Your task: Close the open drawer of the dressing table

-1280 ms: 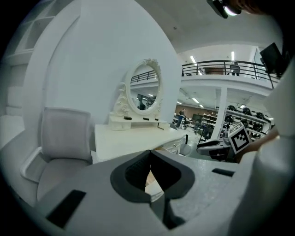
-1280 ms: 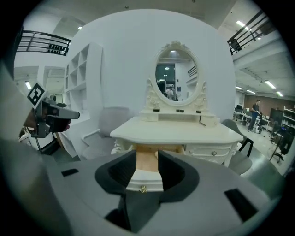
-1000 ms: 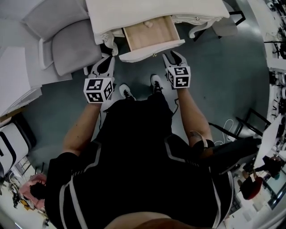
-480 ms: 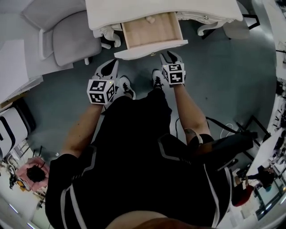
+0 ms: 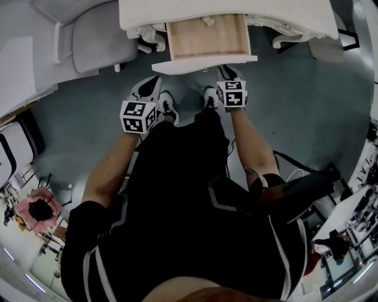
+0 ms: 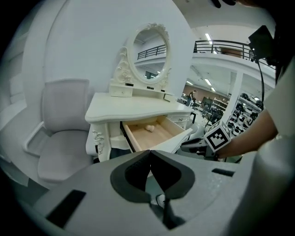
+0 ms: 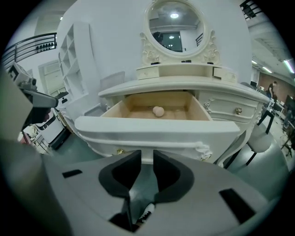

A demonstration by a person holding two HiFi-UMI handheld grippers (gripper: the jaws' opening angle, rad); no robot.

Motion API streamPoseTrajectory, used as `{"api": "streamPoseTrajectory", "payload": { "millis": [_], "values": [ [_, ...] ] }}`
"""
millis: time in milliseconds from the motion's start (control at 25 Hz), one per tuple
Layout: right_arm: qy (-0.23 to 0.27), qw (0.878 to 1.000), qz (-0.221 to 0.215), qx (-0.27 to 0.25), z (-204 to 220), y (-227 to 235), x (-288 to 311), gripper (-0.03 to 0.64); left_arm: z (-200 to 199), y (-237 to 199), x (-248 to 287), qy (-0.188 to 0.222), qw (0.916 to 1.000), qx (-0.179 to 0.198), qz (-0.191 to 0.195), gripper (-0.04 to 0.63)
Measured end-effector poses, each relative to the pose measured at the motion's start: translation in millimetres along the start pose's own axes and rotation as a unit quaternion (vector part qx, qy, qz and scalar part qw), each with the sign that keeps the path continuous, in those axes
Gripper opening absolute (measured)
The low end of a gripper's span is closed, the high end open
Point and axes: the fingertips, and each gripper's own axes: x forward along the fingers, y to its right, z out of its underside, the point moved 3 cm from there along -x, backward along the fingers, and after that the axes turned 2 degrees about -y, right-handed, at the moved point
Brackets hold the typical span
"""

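Note:
The white dressing table (image 5: 142,15) has its middle drawer (image 5: 204,63) pulled out, showing a pale wood inside with a small round pinkish thing (image 7: 158,111) at the back. My right gripper (image 5: 227,72) is just under the right part of the drawer's front (image 7: 156,129). Its jaws are closing, a narrow gap still shows, and nothing is between them (image 7: 147,154). Lower and to the left of the drawer (image 6: 152,133) sits my left gripper (image 5: 152,81), its tips together and empty (image 6: 150,153).
A grey padded chair (image 5: 100,41) stands left of the table, close to my left gripper. An oval mirror (image 7: 175,23) tops the table. A side drawer with a brass knob (image 7: 238,110) is at the right. The person's shoes (image 5: 168,112) stand below the drawer front.
Both grippers have dropped lower and now sit close below the drawer's front. The right gripper's jaws have narrowed from wide open to a small gap.

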Motion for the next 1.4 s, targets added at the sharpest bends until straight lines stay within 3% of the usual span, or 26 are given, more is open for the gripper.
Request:
{"api": "streamPoseTrajectory", "payload": {
  "millis": [640,1080,1400],
  "values": [
    [0.002,1.0,-0.024,-0.02,-39.7,19.6,38.1,0.064,-17.9,-6.6,12.8,0.019,0.998,-0.04,-0.045,0.005],
    [0.012,0.998,-0.04,-0.041,-71.1,29.7,59.5,0.048,-25.5,-16.2,5.4,0.039,0.9924,-0.073,-0.091,0.005],
    [0.02,0.997,-0.055,-0.055,-94.9,37.8,79.6,0.046,-33.1,-25.2,7.7,0.056,0.9836,-0.122,-0.12,0.005]
  ]
}}
